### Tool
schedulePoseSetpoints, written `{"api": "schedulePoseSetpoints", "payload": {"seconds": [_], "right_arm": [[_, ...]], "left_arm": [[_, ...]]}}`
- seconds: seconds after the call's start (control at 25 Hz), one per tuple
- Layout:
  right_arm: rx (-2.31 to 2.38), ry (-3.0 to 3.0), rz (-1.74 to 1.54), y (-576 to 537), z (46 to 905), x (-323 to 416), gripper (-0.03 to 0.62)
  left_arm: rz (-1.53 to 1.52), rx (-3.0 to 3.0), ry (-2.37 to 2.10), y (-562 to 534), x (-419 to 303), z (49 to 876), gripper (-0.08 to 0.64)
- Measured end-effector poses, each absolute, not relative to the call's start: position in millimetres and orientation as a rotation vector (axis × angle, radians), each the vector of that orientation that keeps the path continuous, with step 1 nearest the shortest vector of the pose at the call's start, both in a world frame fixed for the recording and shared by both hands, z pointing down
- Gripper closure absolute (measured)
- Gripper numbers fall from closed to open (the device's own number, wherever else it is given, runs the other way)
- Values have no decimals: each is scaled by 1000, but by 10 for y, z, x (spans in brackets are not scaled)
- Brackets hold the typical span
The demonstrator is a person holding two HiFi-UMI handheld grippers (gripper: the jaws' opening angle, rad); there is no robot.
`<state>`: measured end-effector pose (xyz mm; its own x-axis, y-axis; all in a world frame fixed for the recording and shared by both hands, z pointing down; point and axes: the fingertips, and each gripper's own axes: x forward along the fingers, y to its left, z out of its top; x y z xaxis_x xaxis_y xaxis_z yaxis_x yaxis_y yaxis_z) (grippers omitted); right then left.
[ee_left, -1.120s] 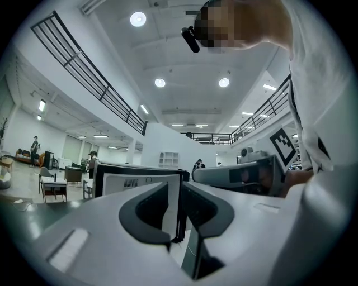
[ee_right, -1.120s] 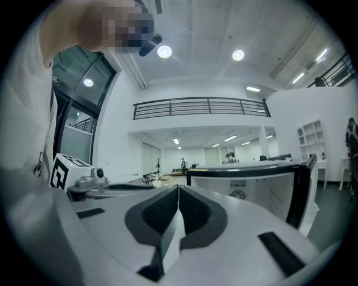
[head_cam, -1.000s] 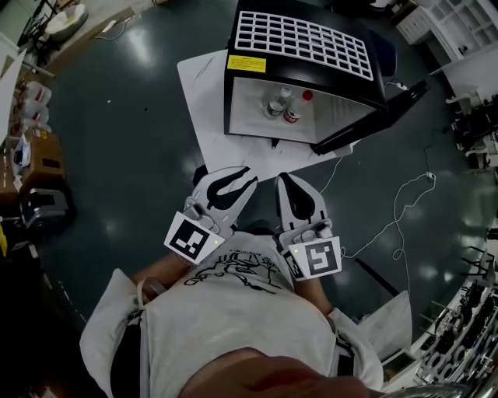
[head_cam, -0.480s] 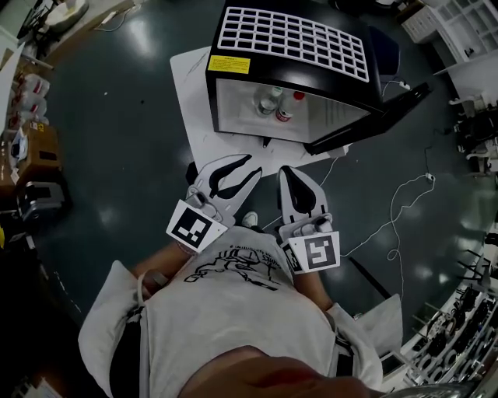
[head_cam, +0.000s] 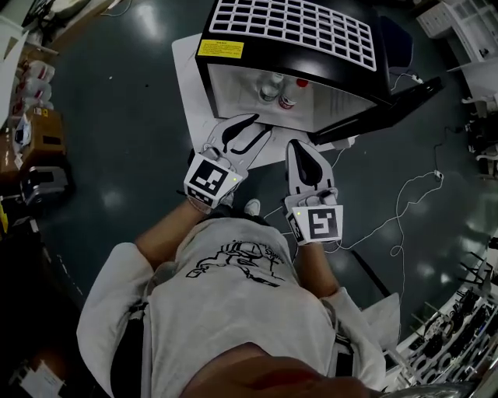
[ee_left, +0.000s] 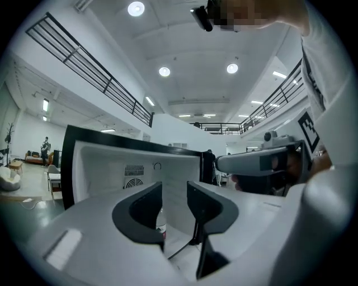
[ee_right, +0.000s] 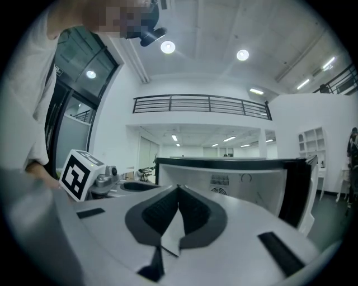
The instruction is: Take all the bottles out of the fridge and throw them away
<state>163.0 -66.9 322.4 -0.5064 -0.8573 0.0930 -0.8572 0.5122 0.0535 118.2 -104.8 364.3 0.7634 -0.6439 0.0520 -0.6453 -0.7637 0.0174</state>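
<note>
Under the fridge (head_cam: 288, 23), a white sheet (head_cam: 187, 85) jutting out at left. Holds the left gripper (head_cam: 261, 126) level at the left part of the fridge's open mouth, jaws spread and just been opening, pinching nothing; through their gap, glimpses a bottle (ee_left: 161, 223) upright on the fridge floor, farther in. Near the middle of that floor, two bottles (head_cam: 274, 84) close together, the right one red-capped. Points the right gripper (head_cam: 302, 148) at the mouth's right part, near the open door (head_cam: 389, 109), jaws pressed together on nothing.

Bottles (head_cam: 272, 87) stand inside the fridge (head_cam: 288, 31), which sits on a sheet (head_cam: 191, 89).
</note>
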Motion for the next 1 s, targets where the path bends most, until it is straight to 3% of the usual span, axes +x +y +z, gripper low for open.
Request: {"api": "schedulePoseSetpoints", "payload": {"seconds": [1.0], "right_arm": [[1558,-2545,21,-1873,4219,1998,582]], "left_arm": [[290,2798,-1221,-2673,1609,4878,347]]}}
